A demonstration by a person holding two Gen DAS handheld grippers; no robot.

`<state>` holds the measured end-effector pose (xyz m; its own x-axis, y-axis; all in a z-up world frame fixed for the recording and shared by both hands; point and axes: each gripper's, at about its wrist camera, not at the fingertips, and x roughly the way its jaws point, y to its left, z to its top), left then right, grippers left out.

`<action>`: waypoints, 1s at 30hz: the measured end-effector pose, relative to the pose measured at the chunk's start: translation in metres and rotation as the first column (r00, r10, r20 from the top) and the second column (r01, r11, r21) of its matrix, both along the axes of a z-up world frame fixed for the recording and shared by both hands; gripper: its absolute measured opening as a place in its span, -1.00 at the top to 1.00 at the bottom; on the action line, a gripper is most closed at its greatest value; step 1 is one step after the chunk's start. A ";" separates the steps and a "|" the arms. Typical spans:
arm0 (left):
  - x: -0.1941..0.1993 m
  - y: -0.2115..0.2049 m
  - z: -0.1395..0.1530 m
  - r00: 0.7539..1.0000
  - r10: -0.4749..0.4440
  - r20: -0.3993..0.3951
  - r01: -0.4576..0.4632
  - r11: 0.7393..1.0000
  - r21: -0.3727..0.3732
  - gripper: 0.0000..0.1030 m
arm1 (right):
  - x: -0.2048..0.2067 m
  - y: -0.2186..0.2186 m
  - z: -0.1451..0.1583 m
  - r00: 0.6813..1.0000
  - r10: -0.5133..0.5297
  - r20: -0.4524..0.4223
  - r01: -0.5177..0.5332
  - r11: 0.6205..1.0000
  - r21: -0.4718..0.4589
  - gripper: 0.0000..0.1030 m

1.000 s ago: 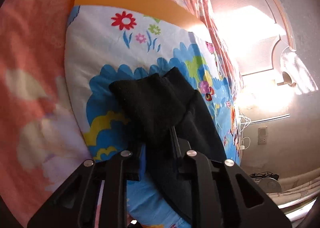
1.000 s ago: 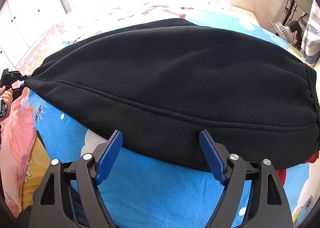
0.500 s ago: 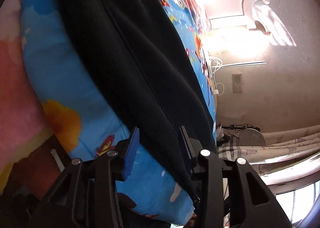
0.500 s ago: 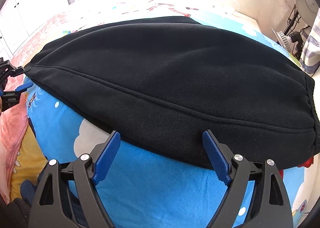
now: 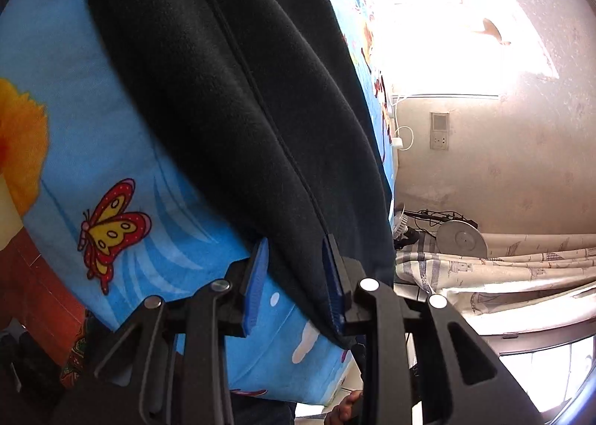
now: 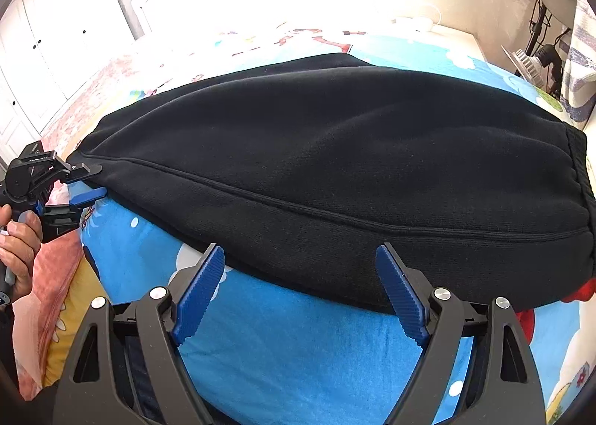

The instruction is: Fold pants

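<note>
Black pants (image 6: 335, 171) lie flat on blue bedsheet (image 6: 298, 350). Your left gripper (image 5: 294, 276) has just been closing, cuff edge between pads, not clamped. Right gripper (image 6: 301, 294) gapes wide at hem, empty. Risk: pinch sheet with fabric, or cuff slips free.

No text, label, brand name or number can be read in either view; the left gripper (image 6: 87, 181) carries a faint marking on its black body in the right wrist view, too small to make out
</note>
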<state>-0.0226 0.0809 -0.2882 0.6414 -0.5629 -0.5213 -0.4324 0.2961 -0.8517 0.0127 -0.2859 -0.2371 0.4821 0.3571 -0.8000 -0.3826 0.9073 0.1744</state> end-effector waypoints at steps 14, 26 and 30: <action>0.004 0.000 -0.020 1.000 0.001 -0.025 -0.001 1.000 -0.019 0.64 | 0.012 0.006 0.004 0.999 -0.037 0.024 0.036 0.999 0.021 -0.68; -0.013 -0.010 -0.012 0.998 -0.036 -0.058 0.042 0.993 0.109 0.86 | 0.027 0.019 -0.005 0.996 -0.056 0.064 0.065 0.988 -0.138 -0.69; -0.023 0.000 0.007 0.997 -0.066 -0.027 0.070 0.979 0.193 0.76 | 0.015 0.024 -0.020 0.995 -0.033 0.099 0.058 0.961 -0.269 -0.70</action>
